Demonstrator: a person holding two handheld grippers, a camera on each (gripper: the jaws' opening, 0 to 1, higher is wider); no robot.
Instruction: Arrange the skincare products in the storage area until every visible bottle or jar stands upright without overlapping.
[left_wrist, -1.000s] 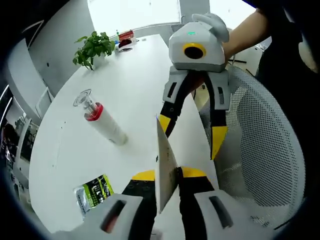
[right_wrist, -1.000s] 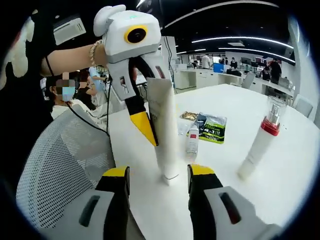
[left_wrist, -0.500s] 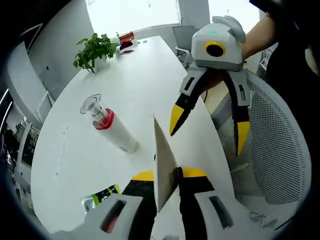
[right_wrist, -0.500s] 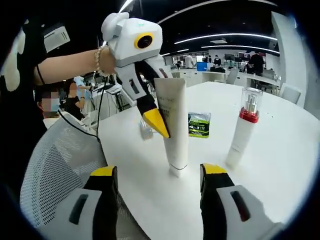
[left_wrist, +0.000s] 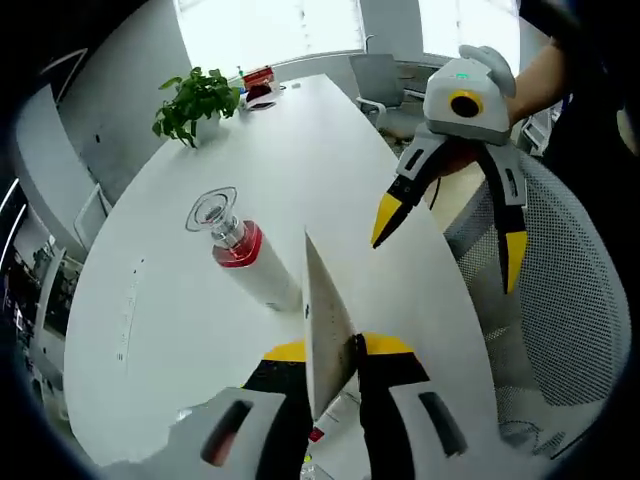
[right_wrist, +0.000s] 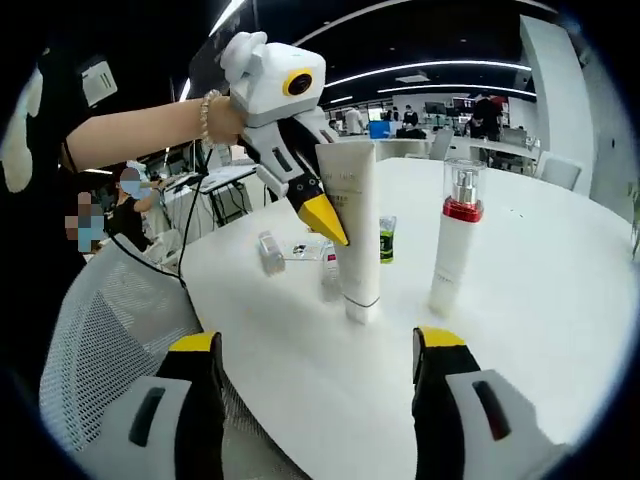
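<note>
Your right gripper (left_wrist: 445, 240) has backed off toward 2 o'clock, jaws spread wide. Your left gripper (right_wrist: 325, 220) clamps the white tube (right_wrist: 355, 235), standing cap-down on the round white table (right_wrist: 560, 300) beside the red-collared pump bottle (right_wrist: 452, 245). Left gripper view adds a potted plant (left_wrist: 195, 98); right gripper view shows office desks, a green sachet (right_wrist: 387, 238).

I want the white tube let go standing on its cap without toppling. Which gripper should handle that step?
Left. The left gripper is clamped on the white tube, which stands cap-down on the table beside the upright pump bottle. The right gripper is open and clear of both.
</note>
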